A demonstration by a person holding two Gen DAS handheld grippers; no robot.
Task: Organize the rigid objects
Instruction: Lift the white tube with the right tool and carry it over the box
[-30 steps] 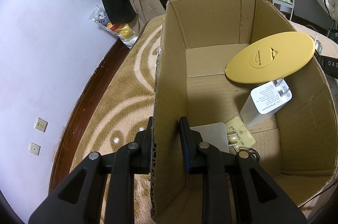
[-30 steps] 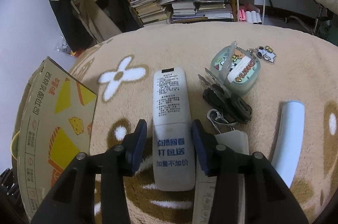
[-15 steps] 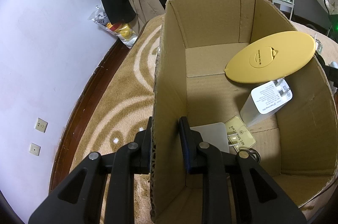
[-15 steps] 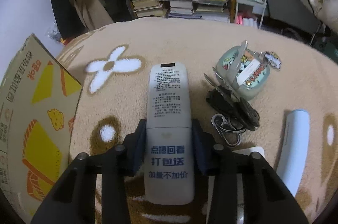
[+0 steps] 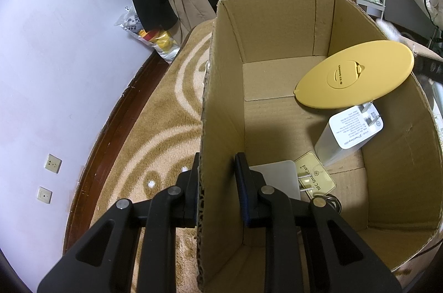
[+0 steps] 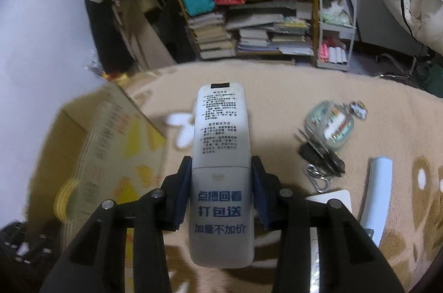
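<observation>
Left wrist view. The left gripper point(image 5: 217, 182) is closed on the near-left wall of the open brown cardboard box point(image 5: 221, 113), one finger outside the wall and one inside, steadying the box on the tan patterned carpet point(image 5: 155, 127). Inside the box a yellow oval plastic lid point(image 5: 354, 78) leans against the right wall above a white rectangular charger with a printed label point(image 5: 349, 135). On the box floor lie a flat grey-white square pad point(image 5: 277, 176) and, just beside it, a pale yellow card printed "NFC Smart Card" point(image 5: 315, 178).

Right wrist view. The right gripper point(image 6: 221, 189) is clamped on a long white remote control with printed text on its back point(image 6: 221, 154), gripping its lower half from both sides; the remote appears raised off the carpet, and its far end projects well beyond the fingers. The box stands to the left, motion-blurred. To the right, on the carpet, lie a round pale-green case with a cartoon charm point(image 6: 332, 124), a black bunch of keys with a metal clip point(image 6: 321, 163) and a light blue curved tube point(image 6: 376, 190).

Risks. The smooth casing may pivot or slip between the pads, since much of its length overhangs. The projecting end may catch the box rim on entry. A careless drop may dislodge the leaning lid.
</observation>
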